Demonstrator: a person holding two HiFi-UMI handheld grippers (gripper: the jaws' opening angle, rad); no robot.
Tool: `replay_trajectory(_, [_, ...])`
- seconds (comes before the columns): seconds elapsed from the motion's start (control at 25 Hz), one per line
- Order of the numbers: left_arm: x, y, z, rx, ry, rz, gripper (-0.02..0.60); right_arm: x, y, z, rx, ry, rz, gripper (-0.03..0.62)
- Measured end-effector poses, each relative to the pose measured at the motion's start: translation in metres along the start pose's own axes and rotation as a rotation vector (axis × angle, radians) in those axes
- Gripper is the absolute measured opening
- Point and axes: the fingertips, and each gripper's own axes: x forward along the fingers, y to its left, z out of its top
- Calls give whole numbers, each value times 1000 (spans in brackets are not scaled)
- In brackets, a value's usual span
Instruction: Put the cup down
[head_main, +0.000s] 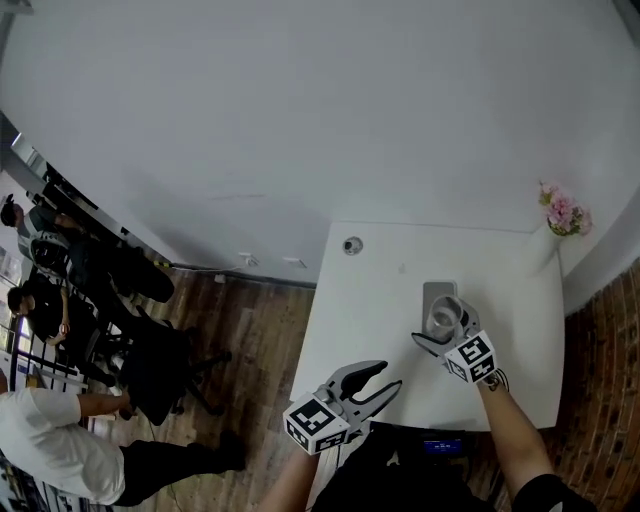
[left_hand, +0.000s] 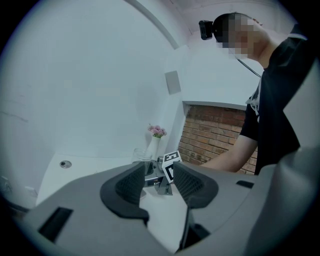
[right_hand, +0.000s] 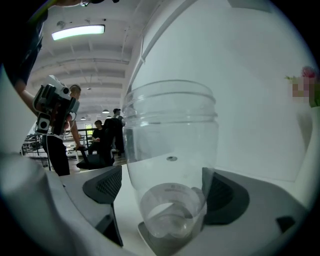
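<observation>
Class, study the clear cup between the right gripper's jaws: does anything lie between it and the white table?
Yes: a flat grey mat lies on the table, and the cup stands on it. Nothing else visible is in the way. The right gripper has its jaws open around the cup.

1. The cup (head_main: 444, 314) on its grey coaster (head_main: 438, 290) filled the gap between the right tool's (head_main: 446, 328) spread jaws.
2. At the cup's 1 o'clock, a flower vase (head_main: 563, 214) blocked the table's (head_main: 375, 300) far corner.
3. From 9 to 11 o'clock the table lay bare, except for a flush grommet (head_main: 352, 245).
4. At 7 o'clock, the left tool (head_main: 390, 375) hung with its jaws apart and empty.
</observation>
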Motion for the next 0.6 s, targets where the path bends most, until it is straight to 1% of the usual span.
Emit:
replay_trajectory(0.08, [1, -4, -1, -10, 8, -18, 175, -17, -5, -8, 28, 25, -39, 489])
replay_trajectory(0.16, [-3, -1, -1, -12, 17, -11, 175, -27, -8, -9, 71, 27, -68, 489])
replay_trajectory(0.36, [-15, 14, 1, -17, -5, 39, 175, -39, -10, 0, 163, -3, -87, 489])
replay_trajectory(0.48, [-15, 15, 4, -12, -15, 42, 175, -55, -9, 6, 196, -12, -104, 489])
replay_trajectory(0.6, [-13, 15, 7, 2, -15, 29, 175, -71, -7, 11, 222, -18, -130, 488])
